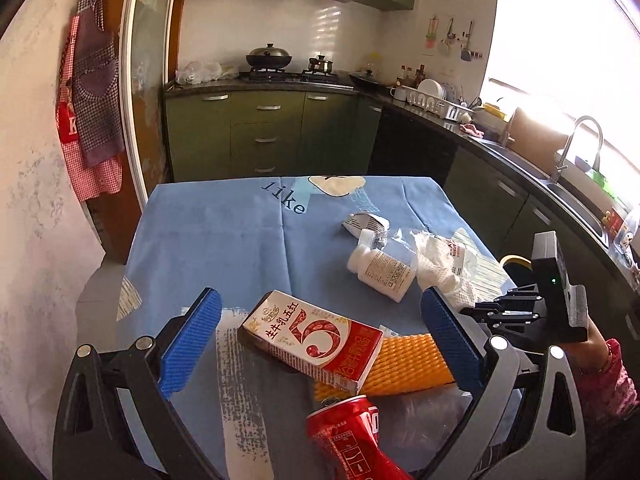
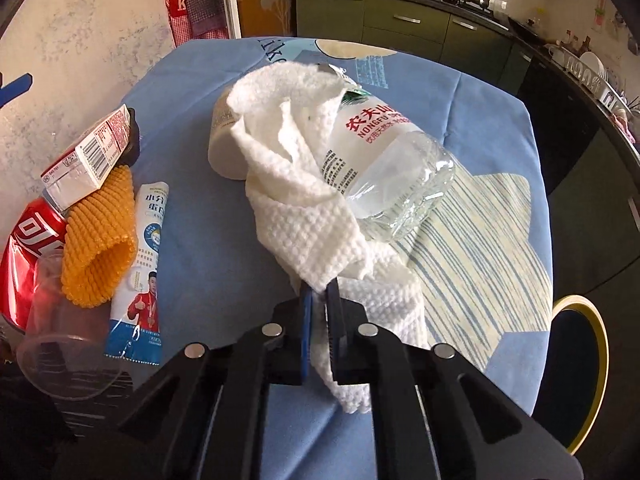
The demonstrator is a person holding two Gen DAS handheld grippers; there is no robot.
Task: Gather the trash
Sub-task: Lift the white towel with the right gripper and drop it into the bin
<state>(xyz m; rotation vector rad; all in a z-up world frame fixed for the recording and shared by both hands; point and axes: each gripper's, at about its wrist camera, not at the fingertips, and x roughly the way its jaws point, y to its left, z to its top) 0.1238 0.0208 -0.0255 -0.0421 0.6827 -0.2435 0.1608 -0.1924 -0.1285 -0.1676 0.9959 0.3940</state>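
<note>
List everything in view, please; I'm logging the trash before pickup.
milk carton: 1, red and white, lying near table edge on the foam sleeve
foam sleeve: 1, orange mesh, under the carton
soda can: 1, red, crushed, nearest edge
plastic cup: 1, clear, on its side by the can
sachet: 1, white and blue, flat beside the foam sleeve
pill bottle: 1, white, lying mid-table
paper towel: 1, white, draped over the water bottle
water bottle: 1, clear, red label, on its side
tablecloth: 1, blue, covering the table
left gripper: open, blue pads either side of the carton
right gripper: shut on paper towel
</note>
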